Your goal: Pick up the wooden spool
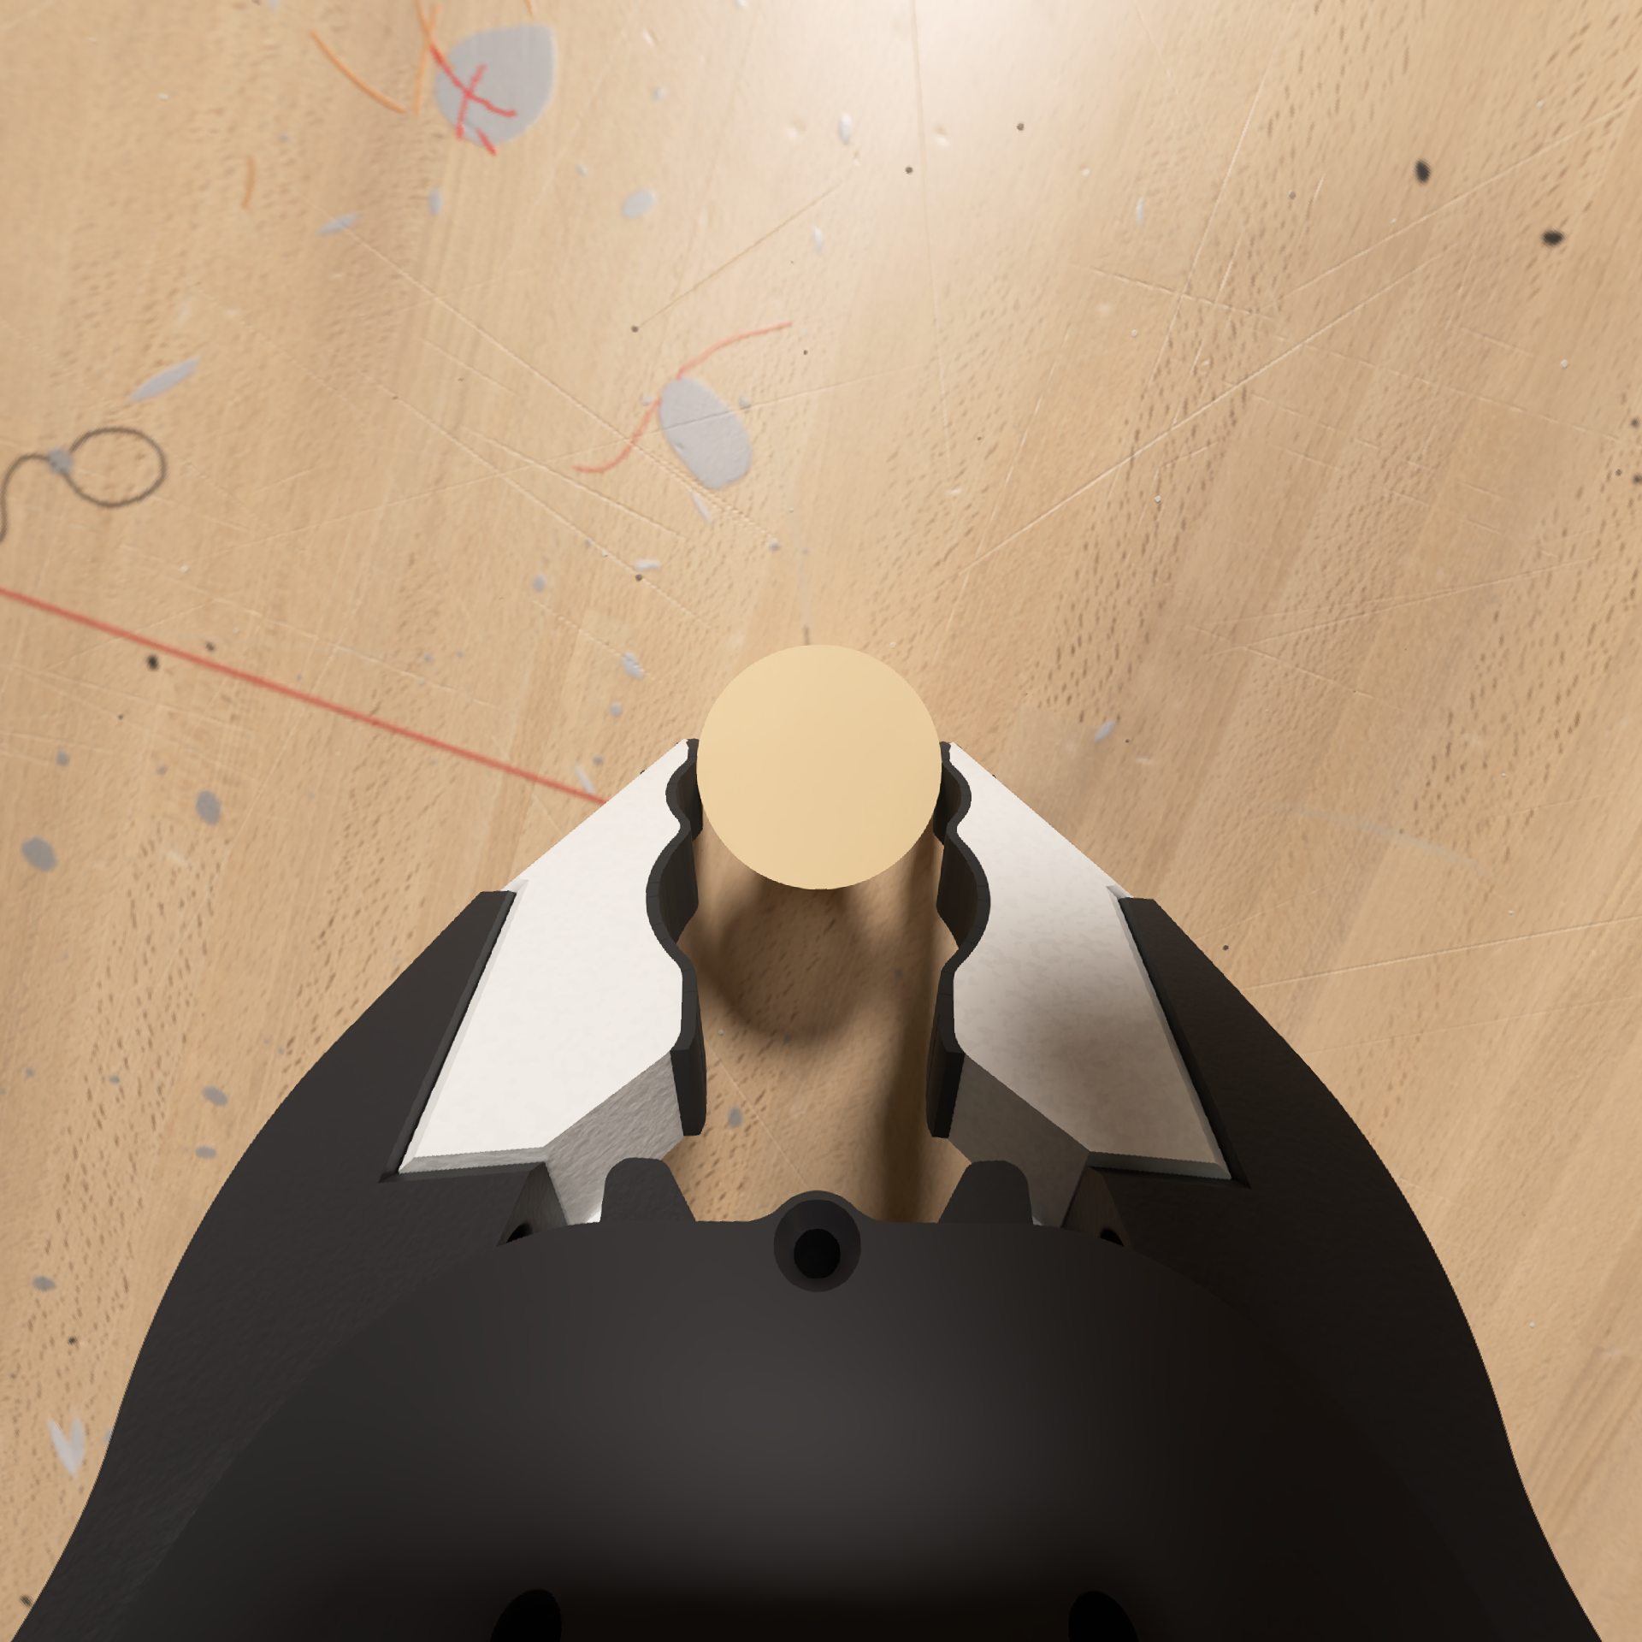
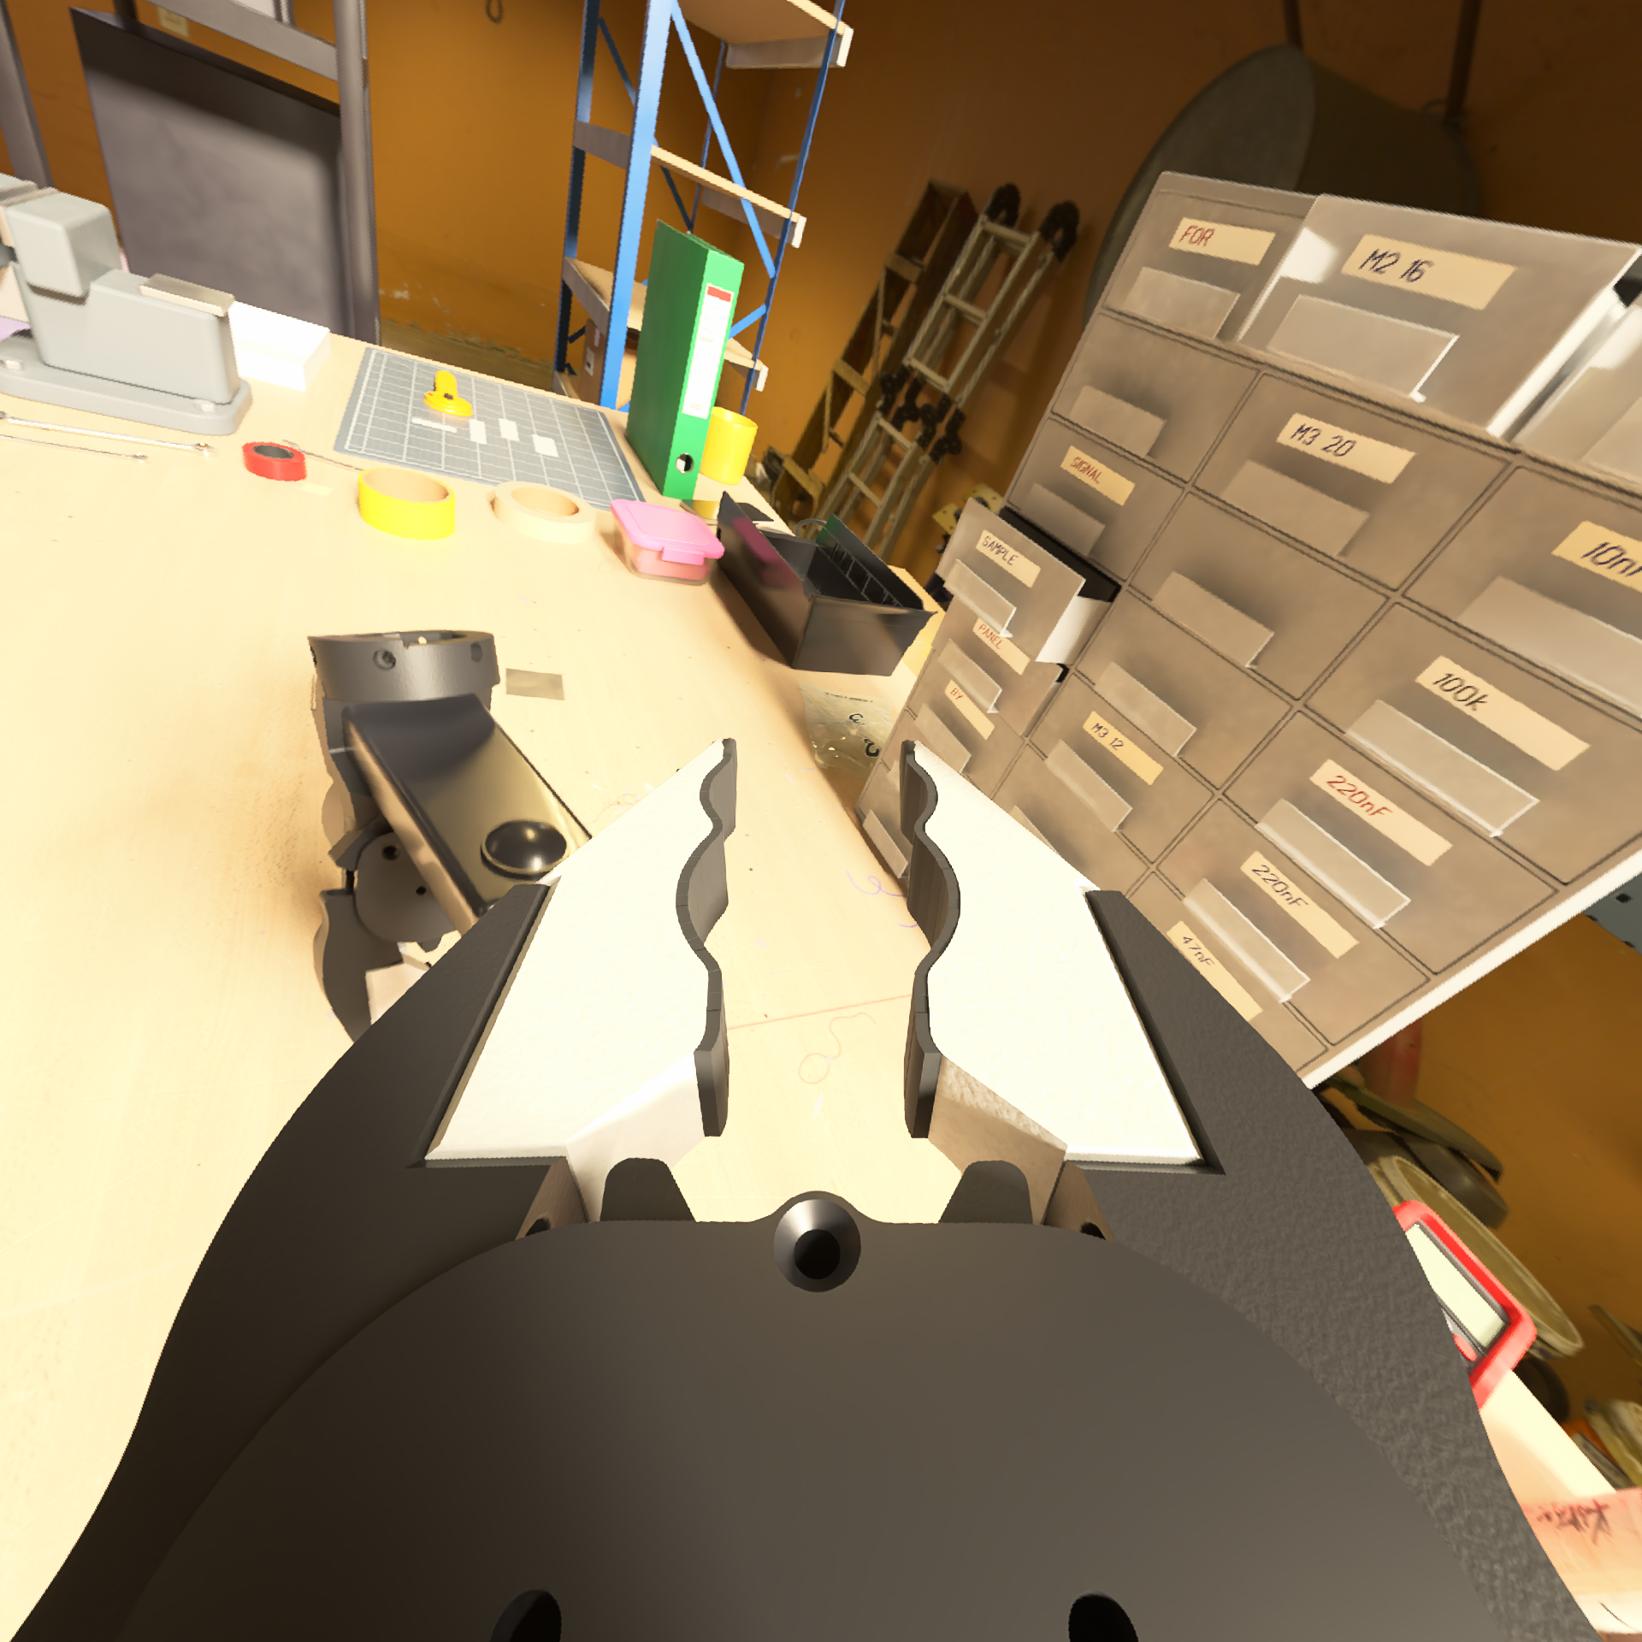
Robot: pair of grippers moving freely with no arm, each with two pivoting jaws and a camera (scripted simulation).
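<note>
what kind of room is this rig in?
Likely a workshop or electronics lab: a labelled small-parts drawer cabinet, blue metal shelving, and a scratched, paint-flecked wooden bench with tape rolls and a cutting mat.

wooden spool (image 1: 817,766) between left tool (image 1: 817,755) fingertips

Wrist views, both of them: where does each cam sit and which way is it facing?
Left wrist view: on the left gripper, looking steeply down at the scratched wooden tabletop; its own white fingers flank the pale round wooden spool.
Right wrist view: on the right gripper, facing across the table toward the grey drawer cabinet and green binder; its own fingers stand apart with nothing between them.
Shared: the left gripper, seen from outside in the right view, and the tabletop.
</note>
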